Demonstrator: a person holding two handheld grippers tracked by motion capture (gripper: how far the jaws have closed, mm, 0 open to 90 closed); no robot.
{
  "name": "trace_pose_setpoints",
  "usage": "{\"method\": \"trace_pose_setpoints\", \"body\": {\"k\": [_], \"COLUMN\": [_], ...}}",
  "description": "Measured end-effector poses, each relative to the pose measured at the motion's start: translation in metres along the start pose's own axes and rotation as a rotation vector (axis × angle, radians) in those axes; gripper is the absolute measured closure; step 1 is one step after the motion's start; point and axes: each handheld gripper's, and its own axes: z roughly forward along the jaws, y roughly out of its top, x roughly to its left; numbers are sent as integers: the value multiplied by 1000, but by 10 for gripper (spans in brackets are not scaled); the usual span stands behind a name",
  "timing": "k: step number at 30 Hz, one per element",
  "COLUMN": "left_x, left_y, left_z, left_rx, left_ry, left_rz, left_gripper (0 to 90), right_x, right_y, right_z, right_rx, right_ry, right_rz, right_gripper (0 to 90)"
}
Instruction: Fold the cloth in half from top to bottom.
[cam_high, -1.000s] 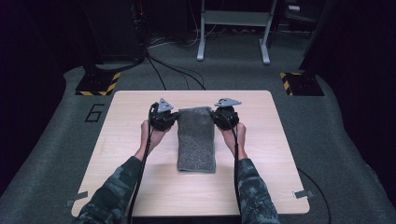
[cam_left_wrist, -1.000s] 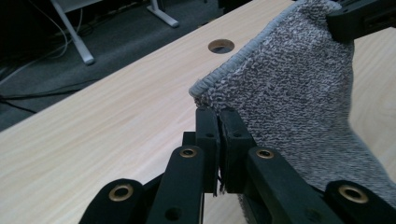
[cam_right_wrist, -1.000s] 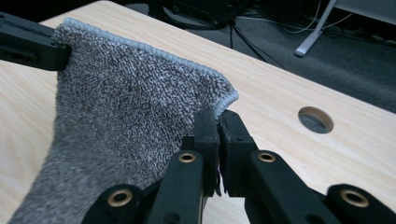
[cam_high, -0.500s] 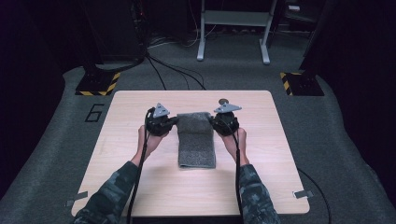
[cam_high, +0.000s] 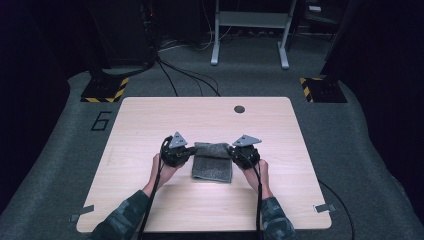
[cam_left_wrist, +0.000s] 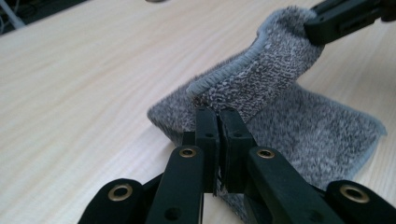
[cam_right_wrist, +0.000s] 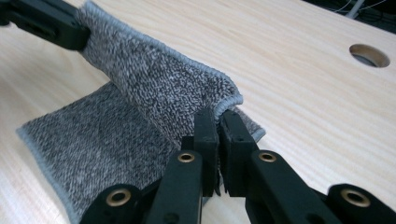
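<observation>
Since a second ago I have drawn both grippers back toward my side of the table (cam_high: 150, 120) and lowered them, and the far edge of the grey towel (cam_high: 212, 167) has come with them: then it lay stretched out long toward the far side, now its far end is doubled over its near part and it looks much shorter. My left gripper (cam_high: 176, 152) is clenched on the towel's left corner, its black jaws pressed together with the hemmed edge caught between the pads, as the left gripper view shows (cam_left_wrist: 218, 128). My right gripper (cam_high: 245, 152) grasps the opposite corner the same way (cam_right_wrist: 217, 127), and the cloth hangs slack between the two in a shallow sag. The towel sits in the middle of the table, nearer my edge, its lower layer flat on the wood. My forearms come in from below, hands on the gripper bodies either side of the towel, jaws angled inward and downward.
</observation>
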Motion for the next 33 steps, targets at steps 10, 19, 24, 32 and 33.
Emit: {"method": "trace_pose_setpoints", "body": {"k": [10, 19, 24, 32, 33], "left_x": [-7, -15, -20, -3, -3], "left_y": [-18, -25, -20, 3, 4], "left_z": [-4, -11, -34, -18, -12], "left_rx": [-2, 77, 79, 52, 62], "left_ry": [-33, -114, -87, 42, 35], "left_rz": [-19, -38, -22, -70, -81], "left_gripper": [866, 661, 423, 339, 323], "right_x": [16, 22, 18, 11, 12], "right_y": [-15, -33, -38, -17, -17], "right_z": [-12, -26, -51, -26, -20], "right_rx": [14, 40, 13, 49, 64], "right_ry": [11, 58, 58, 8, 3], "right_rz": [-18, 13, 55, 113, 109], "right_gripper": [856, 687, 481, 258, 241]}}
